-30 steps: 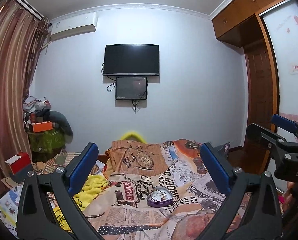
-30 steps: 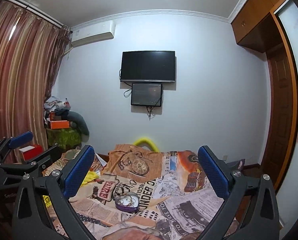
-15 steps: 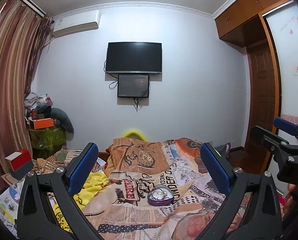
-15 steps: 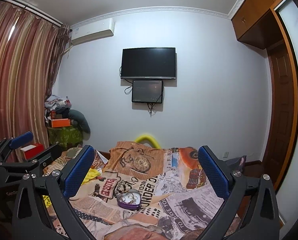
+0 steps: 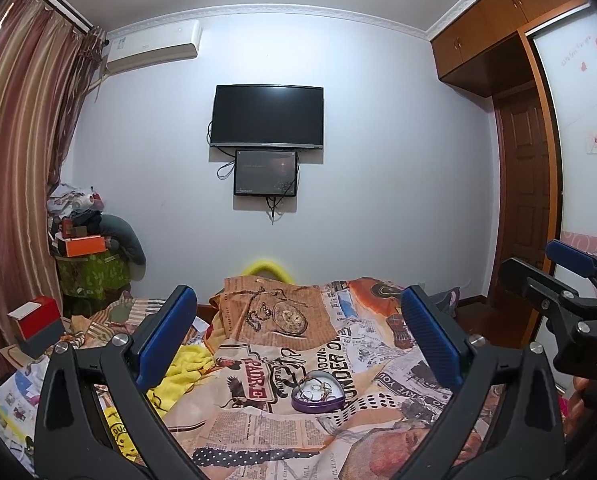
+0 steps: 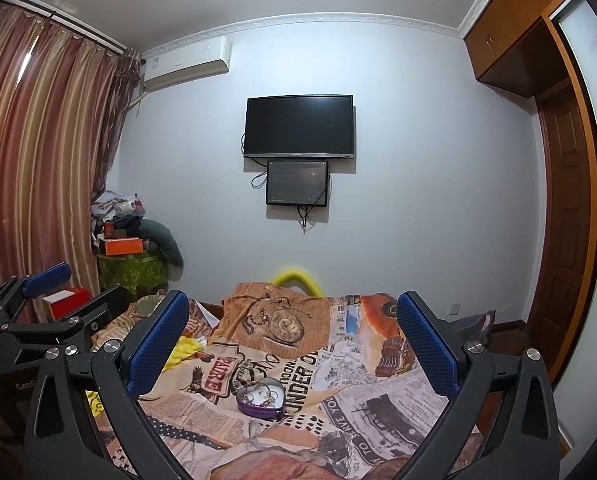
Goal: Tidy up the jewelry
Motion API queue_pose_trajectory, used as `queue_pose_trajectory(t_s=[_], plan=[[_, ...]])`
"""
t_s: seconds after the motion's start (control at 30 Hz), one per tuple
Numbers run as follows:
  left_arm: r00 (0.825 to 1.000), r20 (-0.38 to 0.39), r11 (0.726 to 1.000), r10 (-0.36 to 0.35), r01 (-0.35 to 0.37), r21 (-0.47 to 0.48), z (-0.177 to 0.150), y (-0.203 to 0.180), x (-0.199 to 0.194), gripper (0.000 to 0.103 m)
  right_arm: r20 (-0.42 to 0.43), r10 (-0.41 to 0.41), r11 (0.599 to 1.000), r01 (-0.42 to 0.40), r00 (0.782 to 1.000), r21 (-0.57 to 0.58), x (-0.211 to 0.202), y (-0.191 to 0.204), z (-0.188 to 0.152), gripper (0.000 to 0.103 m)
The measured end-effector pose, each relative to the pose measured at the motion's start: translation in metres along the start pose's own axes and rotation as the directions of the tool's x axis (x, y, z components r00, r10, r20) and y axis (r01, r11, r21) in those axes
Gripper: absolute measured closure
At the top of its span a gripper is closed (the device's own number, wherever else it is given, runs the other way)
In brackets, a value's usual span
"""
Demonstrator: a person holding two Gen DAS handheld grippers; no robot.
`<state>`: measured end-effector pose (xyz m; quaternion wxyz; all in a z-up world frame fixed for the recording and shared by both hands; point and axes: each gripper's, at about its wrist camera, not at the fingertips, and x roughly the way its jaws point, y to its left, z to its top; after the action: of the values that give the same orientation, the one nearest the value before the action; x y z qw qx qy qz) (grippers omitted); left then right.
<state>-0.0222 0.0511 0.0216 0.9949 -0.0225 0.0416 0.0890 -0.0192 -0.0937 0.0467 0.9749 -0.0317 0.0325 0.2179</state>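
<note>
A purple heart-shaped tin with jewelry inside lies open on the printed bedspread; it also shows in the right wrist view. My left gripper is open and empty, held above and short of the tin. My right gripper is open and empty, also short of the tin. The right gripper shows at the right edge of the left wrist view, and the left gripper at the left edge of the right wrist view.
A yellow cloth lies on the bed's left side. A red and white box and a cluttered green stand are at the left. A TV hangs on the far wall. A wooden door is at the right.
Both cameras have tilted down slightly, so the tin and bedspread sit a little higher in view. Both grippers stay open.
</note>
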Motion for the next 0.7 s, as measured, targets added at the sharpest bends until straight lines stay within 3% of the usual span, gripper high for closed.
queue_pose_trajectory(t_s=[0.7], plan=[[0.998, -0.021, 0.998, -0.06, 0.06, -0.012, -0.0026, 0.0004, 0.0049, 0.0, 0.0, -0.003, 1.0, 0.003, 1.0, 0.012, -0.0006, -0.0017, 0.0016, 0.0]])
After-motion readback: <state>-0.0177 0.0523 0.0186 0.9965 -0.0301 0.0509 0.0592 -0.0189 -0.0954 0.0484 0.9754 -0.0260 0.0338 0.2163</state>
